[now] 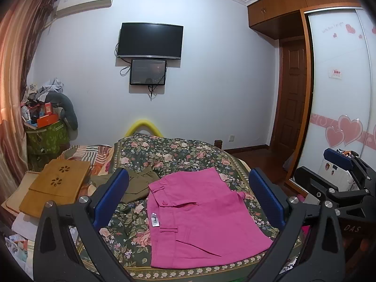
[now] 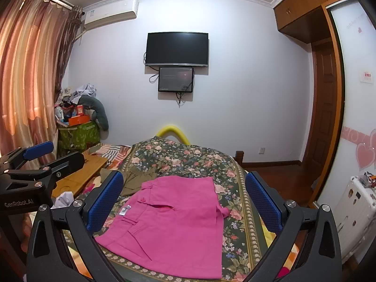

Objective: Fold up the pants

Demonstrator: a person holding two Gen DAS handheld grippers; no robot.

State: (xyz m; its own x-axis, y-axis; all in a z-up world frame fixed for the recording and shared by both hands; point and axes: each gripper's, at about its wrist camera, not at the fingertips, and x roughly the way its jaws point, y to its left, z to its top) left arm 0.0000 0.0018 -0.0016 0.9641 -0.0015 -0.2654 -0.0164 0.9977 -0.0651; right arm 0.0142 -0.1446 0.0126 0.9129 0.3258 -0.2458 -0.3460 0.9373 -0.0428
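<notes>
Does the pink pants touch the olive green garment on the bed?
Touching. In the left wrist view the pink pants lie with their far left corner over the edge of the olive green garment; no bedspread shows between them.

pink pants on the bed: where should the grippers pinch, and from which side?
The folded pink cotton pants lie flat on the floral bedspread. Probably best to pinch the near hem corners, coming in low from the bed's near edge: those edges are free and closest. Left gripper and right gripper are open, holding nothing.
</notes>
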